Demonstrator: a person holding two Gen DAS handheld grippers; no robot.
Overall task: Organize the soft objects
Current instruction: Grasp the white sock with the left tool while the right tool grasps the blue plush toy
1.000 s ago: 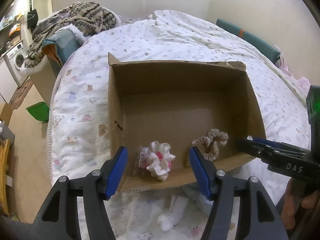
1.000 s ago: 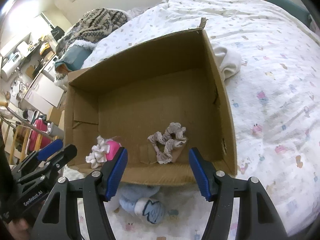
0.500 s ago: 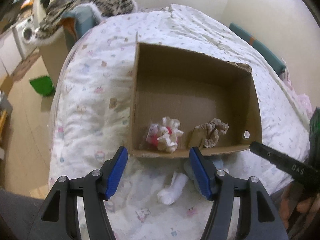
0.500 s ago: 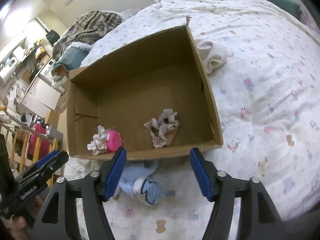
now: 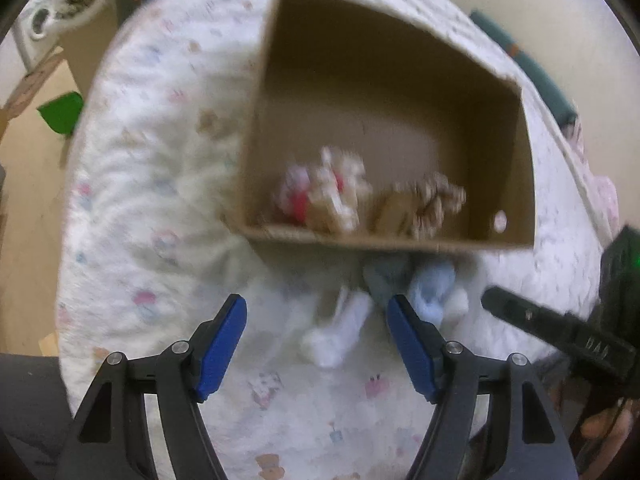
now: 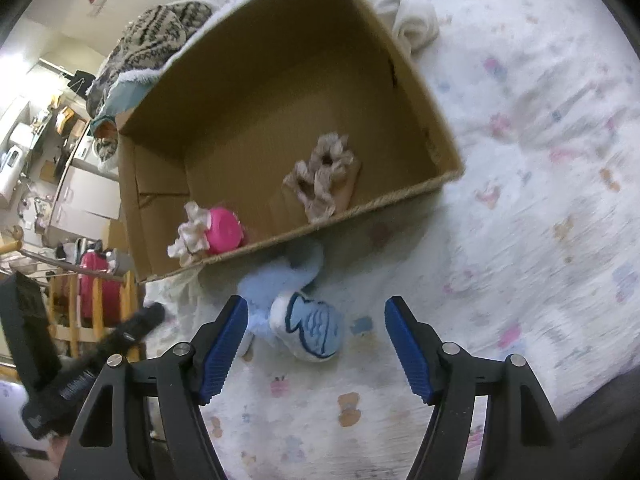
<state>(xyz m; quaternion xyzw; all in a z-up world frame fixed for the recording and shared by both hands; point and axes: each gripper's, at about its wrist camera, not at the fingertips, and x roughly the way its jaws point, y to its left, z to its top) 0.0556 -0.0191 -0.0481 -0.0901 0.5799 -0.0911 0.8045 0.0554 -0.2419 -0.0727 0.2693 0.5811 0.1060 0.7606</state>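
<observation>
Cardboard walls of the open box (image 6: 420, 92) sit on the printed bedspread (image 6: 540, 200), and inside I can see a cream and pink scrunchie (image 6: 208, 232) and a beige scrunchie (image 6: 324, 176) near the front wall. My right gripper (image 6: 316, 344) hangs with its jaws spread wide and empty over the light blue plush item (image 6: 308, 320) lying just outside that front wall. My left gripper (image 5: 316, 344) is likewise wide apart, holding nothing, above a small white sock-like piece (image 5: 340, 332) on the bedspread; that view is blurred, so I can't name it better. I judge the next step is picking up these loose pieces. I would lower each gripper straight down, centre the soft body between the pads, pinch the bulk and not a loose edge, then lift clear of the box rim before releasing.
</observation>
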